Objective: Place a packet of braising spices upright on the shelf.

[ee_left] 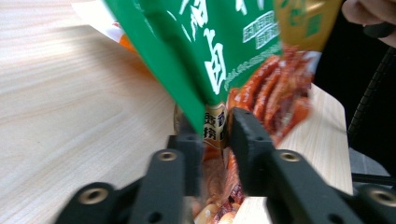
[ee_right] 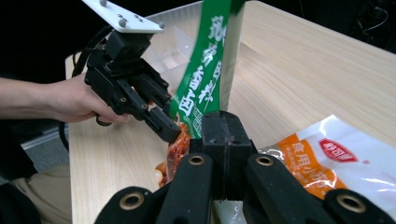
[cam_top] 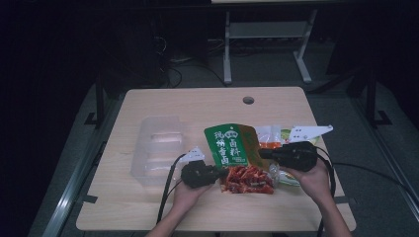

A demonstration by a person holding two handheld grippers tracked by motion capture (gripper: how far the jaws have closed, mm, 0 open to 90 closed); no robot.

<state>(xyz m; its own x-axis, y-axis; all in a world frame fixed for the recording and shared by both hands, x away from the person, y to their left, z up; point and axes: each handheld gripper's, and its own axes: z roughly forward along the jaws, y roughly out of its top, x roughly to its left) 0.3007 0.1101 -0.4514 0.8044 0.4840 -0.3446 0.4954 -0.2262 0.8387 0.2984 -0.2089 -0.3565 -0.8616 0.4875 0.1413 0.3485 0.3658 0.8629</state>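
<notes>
Green foil snack pouch with white lettering and pictured red sausages, held up off the pale wooden table between both tools, apparently for a two-handed carry or steadying. Left gripper pinching the pouch's lower edge, black jaws narrowed onto the foil, pouch rising straight ahead of them. Right gripper pressed together, pouch edge directly beyond its tips; clamped in them or merely behind, not clear. Orange-and-white plastic packet lying flat just to the right gripper's right. Clear plastic tray beyond the left gripper, likely the destination.
</notes>
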